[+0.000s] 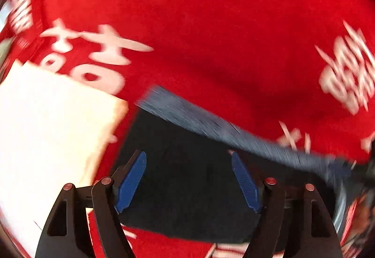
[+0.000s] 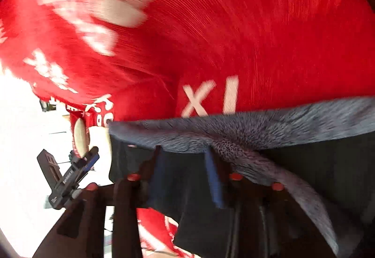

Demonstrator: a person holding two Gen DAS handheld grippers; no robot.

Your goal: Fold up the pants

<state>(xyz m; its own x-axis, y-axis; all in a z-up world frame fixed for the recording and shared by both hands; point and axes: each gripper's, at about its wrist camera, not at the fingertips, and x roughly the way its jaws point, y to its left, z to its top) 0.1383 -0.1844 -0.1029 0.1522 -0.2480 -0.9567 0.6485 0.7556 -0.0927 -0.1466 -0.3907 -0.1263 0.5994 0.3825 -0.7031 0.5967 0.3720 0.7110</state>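
the left tongs [image 1: 188, 182] hang spread above the dark pants [image 1: 187, 199]; the right tongs [image 2: 184, 178] pinch the pants' ribbed waistband [image 2: 234, 131] over the red cloth [image 2: 257, 35].

Black angular linkage arms, each pivot capped by a round red pin, on the left gripper [image 1: 188, 184]. Blue serrated pads [image 1: 131, 184] lining the inner face of both fingers. Triangular cut-outs in the outer arms. Same black links, red pins and blue pads [image 2: 214, 184] on the right gripper [image 2: 185, 178], blurred. From the right wrist view, left gripper [image 2: 70, 175] seen side-on: black body, small white lettering, blue pad edge.
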